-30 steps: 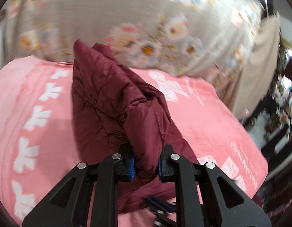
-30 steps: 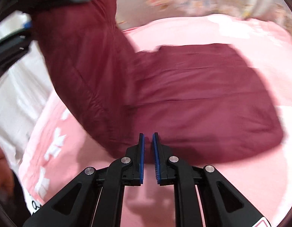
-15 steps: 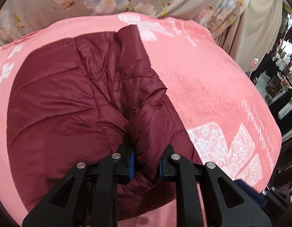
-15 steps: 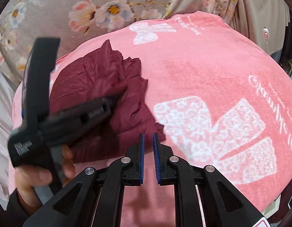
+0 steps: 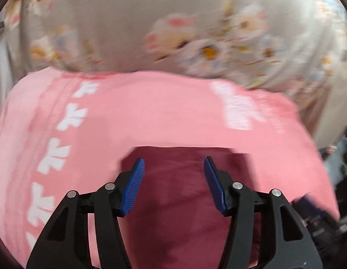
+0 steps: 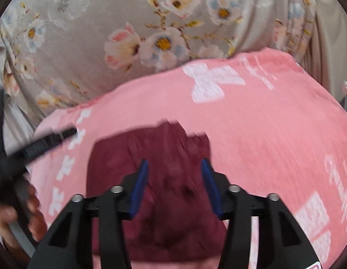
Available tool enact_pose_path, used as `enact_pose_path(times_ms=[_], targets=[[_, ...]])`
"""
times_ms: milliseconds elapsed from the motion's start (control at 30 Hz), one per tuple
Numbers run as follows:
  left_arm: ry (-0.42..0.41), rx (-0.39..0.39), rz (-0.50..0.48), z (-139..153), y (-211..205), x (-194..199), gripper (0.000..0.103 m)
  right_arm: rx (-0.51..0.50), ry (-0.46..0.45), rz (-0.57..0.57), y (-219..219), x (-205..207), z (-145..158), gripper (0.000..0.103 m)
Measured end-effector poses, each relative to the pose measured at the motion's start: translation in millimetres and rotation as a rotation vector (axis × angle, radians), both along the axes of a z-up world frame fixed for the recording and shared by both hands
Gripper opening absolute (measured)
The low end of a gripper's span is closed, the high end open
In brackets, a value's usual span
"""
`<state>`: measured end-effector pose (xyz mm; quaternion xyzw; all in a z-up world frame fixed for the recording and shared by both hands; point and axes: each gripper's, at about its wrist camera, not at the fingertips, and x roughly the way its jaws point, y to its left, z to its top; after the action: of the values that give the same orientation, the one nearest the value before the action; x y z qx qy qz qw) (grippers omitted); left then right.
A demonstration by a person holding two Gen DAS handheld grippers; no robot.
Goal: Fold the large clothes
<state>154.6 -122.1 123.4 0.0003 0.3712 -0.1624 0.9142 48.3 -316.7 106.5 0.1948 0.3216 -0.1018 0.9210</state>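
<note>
The maroon jacket (image 6: 155, 179) lies folded into a compact block on the pink blanket (image 6: 263, 123), lower centre of both views. Left claw (image 5: 173, 179) spread wide, holding nothing. Right claw (image 6: 174, 179) likewise wide and empty, poised above the garment. Judgement: a fold is complete; next move calls for regrasping an edge or squaring the bundle.

Pink blanket (image 6: 252, 134) with white bow prints, flowered grey curtain (image 6: 106, 33) close behind it.
</note>
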Motion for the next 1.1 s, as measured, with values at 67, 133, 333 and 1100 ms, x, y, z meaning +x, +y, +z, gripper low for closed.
enact_pose_path(times_ms=[67, 133, 333, 1100], targets=[[0.029, 0.033, 0.044, -16, 6, 22, 0.053, 0.048, 0.015, -0.012, -6, 38, -1, 0.057], [0.052, 0.063, 0.079, -30, 13, 40, 0.053, 0.076, 0.061, -0.041, -13, 73, -13, 0.061], [0.103, 0.083, 0.087, -56, 2, 61, 0.053, 0.127, 0.256, -0.059, -23, 120, -84, 0.058], [0.102, 0.132, -0.027, -116, -83, 59, 0.056, 0.06, 0.192, -0.125, -74, 64, -131, 0.006]])
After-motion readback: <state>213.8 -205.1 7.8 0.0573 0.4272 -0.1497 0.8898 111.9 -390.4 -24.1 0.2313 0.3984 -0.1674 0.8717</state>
